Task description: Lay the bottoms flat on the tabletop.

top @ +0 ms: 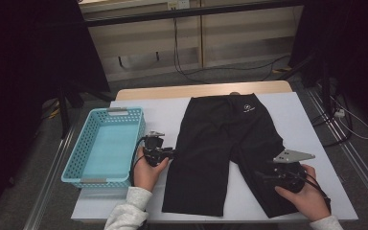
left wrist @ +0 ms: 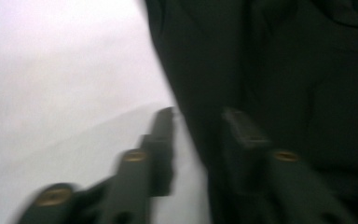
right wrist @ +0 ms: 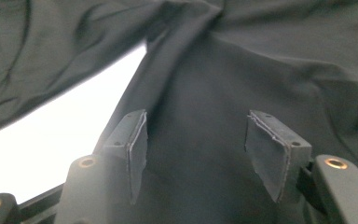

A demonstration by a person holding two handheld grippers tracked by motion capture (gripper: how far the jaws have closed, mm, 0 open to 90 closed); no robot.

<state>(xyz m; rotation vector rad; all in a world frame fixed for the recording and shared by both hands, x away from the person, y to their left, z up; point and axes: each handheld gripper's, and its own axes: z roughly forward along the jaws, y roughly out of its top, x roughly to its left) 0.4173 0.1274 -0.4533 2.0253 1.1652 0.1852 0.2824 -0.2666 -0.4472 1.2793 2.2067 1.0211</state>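
Nearest the person, the right gripper sits over the lower part of the right leg of the black shorts, at about 4 o'clock on the counter. Its jaws stand apart, released, w/ cloth lying under and between them but not pinched. The left gripper, at about 9 o'clock, is at the outer edge of the left leg; its jaws are parted too, nothing clamped, one over bare counter and one over fabric. The shorts lie flat, waistband at 12 o'clock, legs toward the person.

Risks, as I judge them: if the left gripper closes where it is, it may catch just the edge or miss it, since the view is blurred and the hem runs right btwn the jaws. The right could grab one layer only, so the leg drags or bunches on a fold.

The right gripper view shows wrinkles and the crotch gap; the high view adds the blue basket at 9 o'clock, just beside the left hand.
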